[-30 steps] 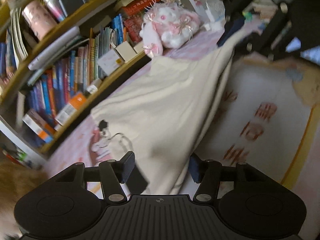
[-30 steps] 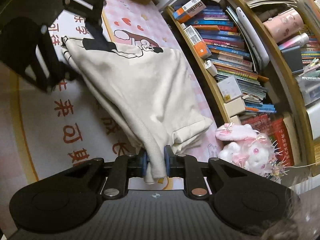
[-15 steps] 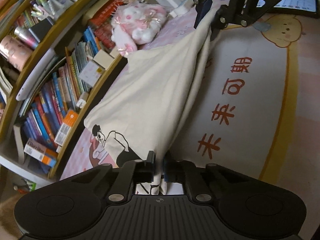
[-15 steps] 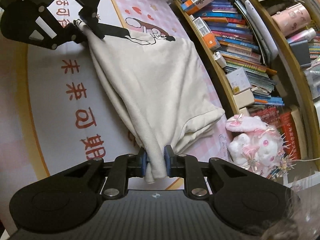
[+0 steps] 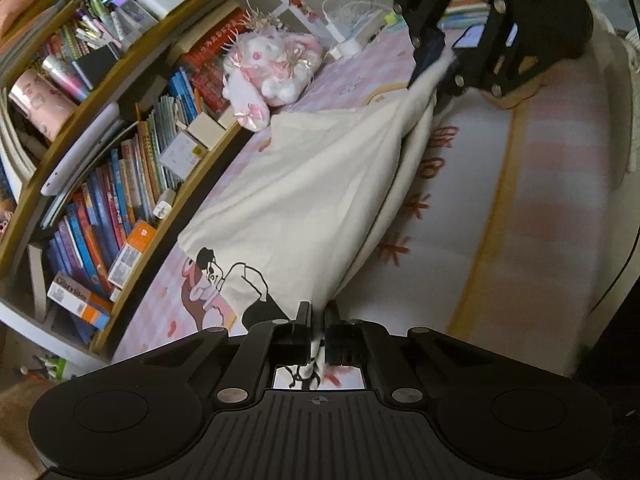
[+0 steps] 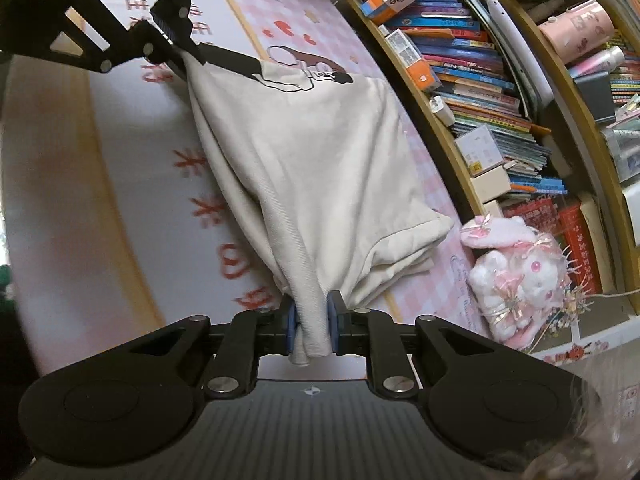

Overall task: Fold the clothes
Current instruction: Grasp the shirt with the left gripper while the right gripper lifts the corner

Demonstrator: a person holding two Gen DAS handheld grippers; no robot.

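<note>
Pinching the cream T-shirt (image 6: 316, 152) at each end, the left gripper (image 5: 317, 320) and right gripper (image 6: 312, 320) hold it above the pink rug (image 5: 540, 200).

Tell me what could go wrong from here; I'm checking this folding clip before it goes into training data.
1. The left gripper pinches only a thin edge of the cream shirt near its cartoon print; it could slip out under tension.
2. The right gripper clamps a thick bunched wad, so the fold may come out creased or uneven.
3. The shirt's hanging sleeve end lies close to the pink plush toy and could drag it along.
</note>
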